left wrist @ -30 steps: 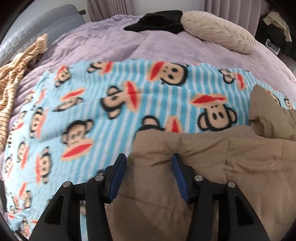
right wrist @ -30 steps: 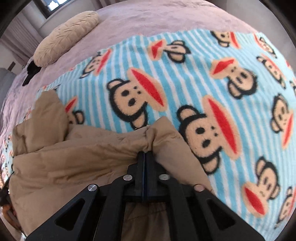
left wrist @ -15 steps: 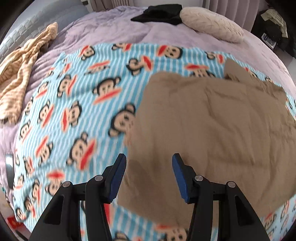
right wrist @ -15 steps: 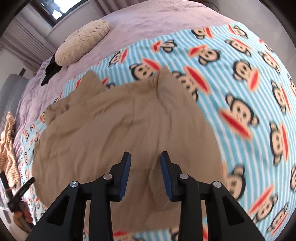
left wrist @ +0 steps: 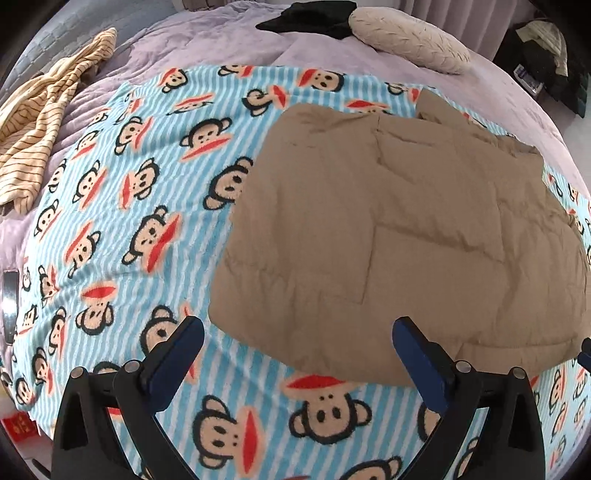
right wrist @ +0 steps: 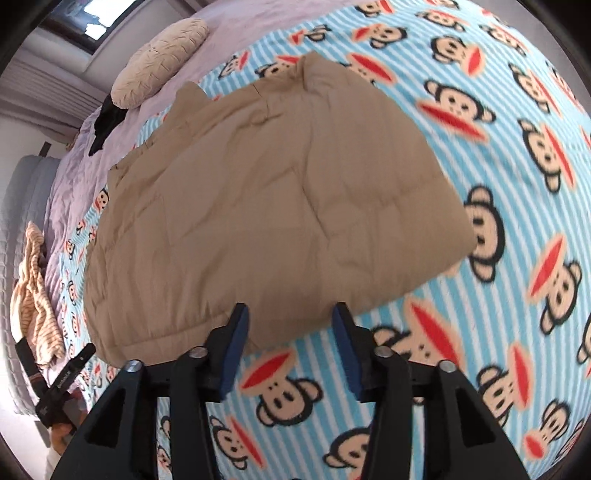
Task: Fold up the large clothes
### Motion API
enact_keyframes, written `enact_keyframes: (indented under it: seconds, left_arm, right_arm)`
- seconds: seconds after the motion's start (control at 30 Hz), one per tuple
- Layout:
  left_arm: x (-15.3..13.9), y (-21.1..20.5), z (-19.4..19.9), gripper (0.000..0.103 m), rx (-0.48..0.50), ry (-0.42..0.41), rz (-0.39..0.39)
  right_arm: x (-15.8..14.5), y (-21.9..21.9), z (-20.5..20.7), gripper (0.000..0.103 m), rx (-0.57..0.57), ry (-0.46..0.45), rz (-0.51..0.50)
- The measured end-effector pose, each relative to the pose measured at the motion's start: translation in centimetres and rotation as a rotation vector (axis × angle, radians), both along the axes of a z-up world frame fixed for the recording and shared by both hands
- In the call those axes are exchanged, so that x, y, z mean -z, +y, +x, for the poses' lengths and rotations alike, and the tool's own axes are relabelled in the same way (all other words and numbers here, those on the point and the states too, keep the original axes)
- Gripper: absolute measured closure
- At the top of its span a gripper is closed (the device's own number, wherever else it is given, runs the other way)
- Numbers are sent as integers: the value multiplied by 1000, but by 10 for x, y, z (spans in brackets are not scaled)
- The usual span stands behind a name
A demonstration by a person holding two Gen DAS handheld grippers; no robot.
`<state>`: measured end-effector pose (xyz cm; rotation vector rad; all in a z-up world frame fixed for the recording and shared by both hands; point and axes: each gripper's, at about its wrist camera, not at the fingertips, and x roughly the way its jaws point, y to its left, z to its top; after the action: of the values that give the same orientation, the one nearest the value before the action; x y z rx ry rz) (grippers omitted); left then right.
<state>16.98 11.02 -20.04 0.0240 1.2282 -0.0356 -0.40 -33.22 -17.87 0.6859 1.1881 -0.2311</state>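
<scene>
Tan padded jacket lies folded on the monkey blanket, both grippers clear of it

Tan and quilted, the jacket (left wrist: pixel 399 229) lies flat as a rough rectangle on the blue-striped monkey-print blanket (left wrist: pixel 140 206), which covers the lilac bed (left wrist: pixel 207 48). In your left wrist view its long axis runs from the near hem, just ahead of your fingers, away toward the pillow (left wrist: pixel 410 44); a collar or sleeve end sticks up at that far edge. In your right wrist view the same bundle (right wrist: pixel 258 206) slants from lower left to upper right, far end again toward the pillow (right wrist: pixel 162 62).

Your left gripper (left wrist: pixel 295 354) has its jaws opening, spread wide, with only blanket and the jacket's near edge seen between them; neither pad touches the fabric. Your right gripper (right wrist: pixel 290 339) is also opening, jaws partway apart above the jacket's near hem, holding nothing.

A black garment (left wrist: pixel 314 16) lies beside the pillow, and a striped yellow cloth (left wrist: pixel 40 125) is bunched at the bed's left edge.
</scene>
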Motion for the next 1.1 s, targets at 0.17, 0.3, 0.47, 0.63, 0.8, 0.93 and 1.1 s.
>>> enact_keyframes:
  seconds: [0.17, 0.3, 0.47, 0.63, 0.8, 0.93, 1.1]
  left_arm:
    - [9, 11, -7, 1, -30, 38, -63]
    - [21, 25, -14, 1, -74, 90, -161]
    - [31, 31, -20, 1, -100, 139, -250]
    - [44, 42, -22, 1, -213, 170, -367]
    - [67, 43, -22, 1, -250, 237, -539]
    - [76, 37, -14, 1, -269, 238, -591]
    - [76, 39, 6, 1, -307, 181, -599]
  right_arm:
    - [14, 0, -6, 38, 39, 10, 67]
    - [24, -5, -10, 28, 93, 4, 139]
    - [31, -7, -14, 16, 129, -20, 211]
    - [42, -4, -12, 10, 138, -31, 281]
    - [54, -7, -16, 10, 203, -42, 363]
    - [71, -15, -19, 9, 268, -36, 458]
    - [82, -19, -12, 9, 291, -53, 498]
